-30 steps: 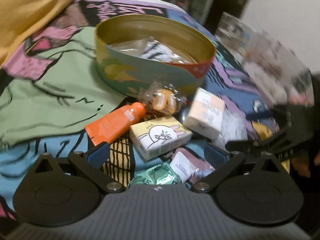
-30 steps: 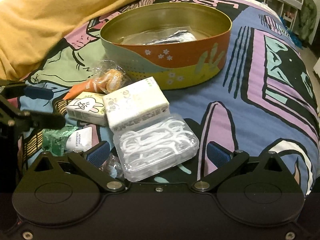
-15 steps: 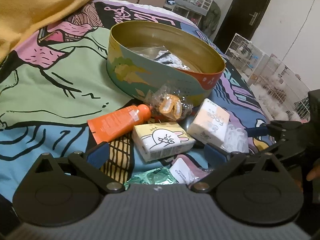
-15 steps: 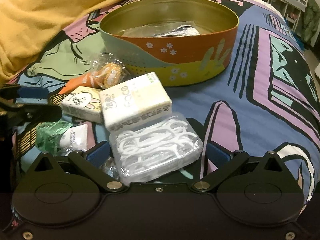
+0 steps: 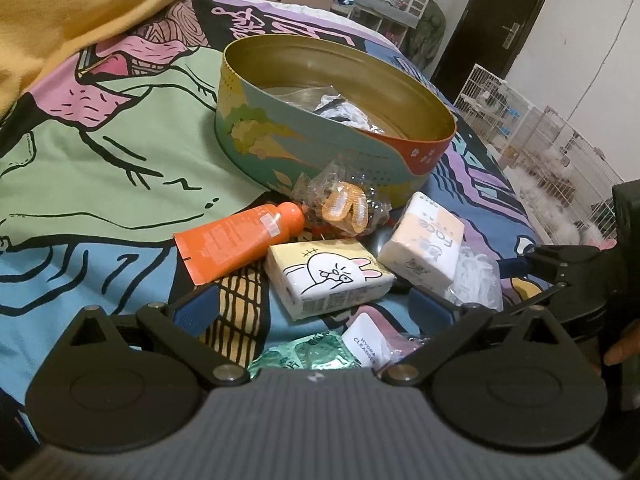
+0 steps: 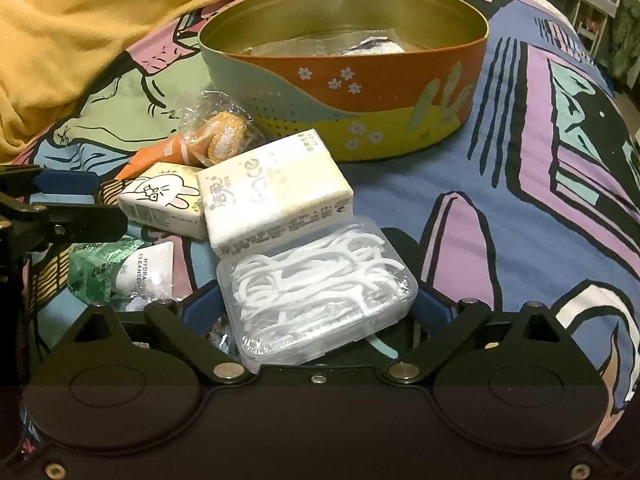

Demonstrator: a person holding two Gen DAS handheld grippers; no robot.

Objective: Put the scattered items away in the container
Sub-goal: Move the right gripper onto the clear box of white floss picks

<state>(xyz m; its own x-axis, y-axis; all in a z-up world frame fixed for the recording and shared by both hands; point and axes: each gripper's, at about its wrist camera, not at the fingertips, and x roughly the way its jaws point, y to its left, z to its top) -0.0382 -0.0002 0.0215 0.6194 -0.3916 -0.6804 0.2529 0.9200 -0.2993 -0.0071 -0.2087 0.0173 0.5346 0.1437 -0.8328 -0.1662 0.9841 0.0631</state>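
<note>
- The right gripper [image 6: 316, 308] stood spread wide around the clear floss-pick box [image 6: 320, 288], one blue pad at each short side — neither pad visibly pressing it yet.
- The left gripper [image 5: 314, 308] was also wide and held nothing; it hung over the rabbit tissue pack [image 5: 328, 276], with the green sachet [image 5: 304, 354] and the white cleanser sachet [image 5: 366, 346] just below its fingers.
- The container, a round tin [image 6: 344, 80], sat on the patterned bedspread [image 6: 540, 168] just beyond the pile, already holding a clear bag and some white stuff.
- The step in hand looked like the pickup of the floss-pick box, and the task seemed barely begun, since most items lay outside the tin.
- To do it well, the pads likely needed to close squarely on the box's side walls; its smooth plastic could slip from a shallow grip.
- The Face tissue pack [image 6: 276, 200] overlapped the box's far edge, so a straight lift would probably beat a drag — less chance of tipping the pack.
- The orange tube [image 5: 240, 240] and the wrapped snack [image 5: 344, 208] lay close against the tin's wall.
- The soft bed would give under any downward push.
</note>
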